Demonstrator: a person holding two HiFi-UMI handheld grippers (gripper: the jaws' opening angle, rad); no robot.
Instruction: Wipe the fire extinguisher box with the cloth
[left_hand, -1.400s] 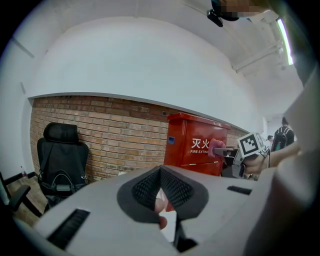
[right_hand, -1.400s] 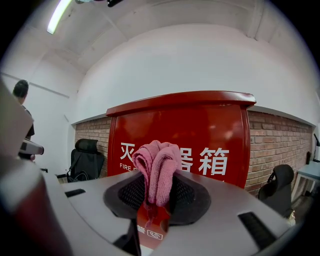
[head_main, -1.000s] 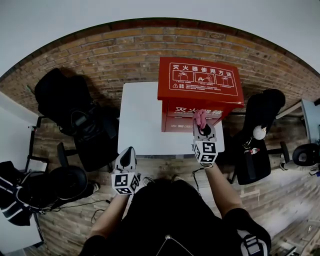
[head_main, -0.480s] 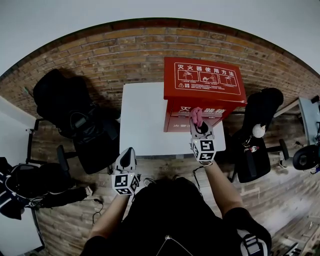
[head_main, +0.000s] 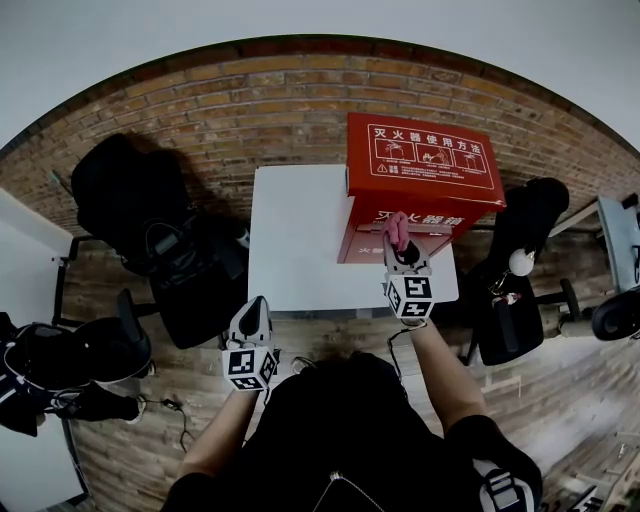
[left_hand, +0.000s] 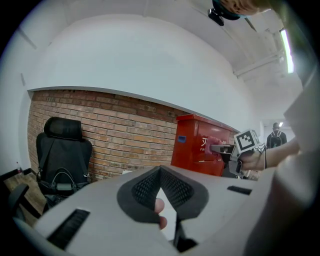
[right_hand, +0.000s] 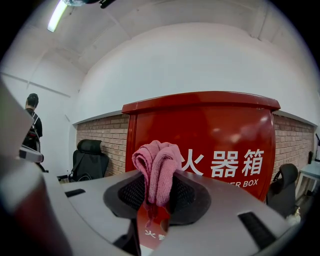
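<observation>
The red fire extinguisher box (head_main: 420, 170) stands on the right part of a white table (head_main: 295, 240). My right gripper (head_main: 399, 236) is shut on a bunched pink cloth (head_main: 397, 226) and holds it against the box's front face, below the lid. In the right gripper view the cloth (right_hand: 156, 167) sticks up between the pads, just in front of the box (right_hand: 225, 135) and its white lettering. My left gripper (head_main: 252, 322) hangs off the table's near edge. Its tips meet with nothing between them (left_hand: 160, 172), and the box (left_hand: 192, 145) lies ahead to its right.
A black office chair with a bag (head_main: 150, 235) stands left of the table, and another black chair (head_main: 520, 270) stands right of the box. A brick wall (head_main: 280, 110) runs behind the table. A person (right_hand: 32, 125) stands far off at the left.
The right gripper has kept the cloth on the box's front and edged slightly upward. The left gripper has stayed about where it was. The head view has shifted a little.
</observation>
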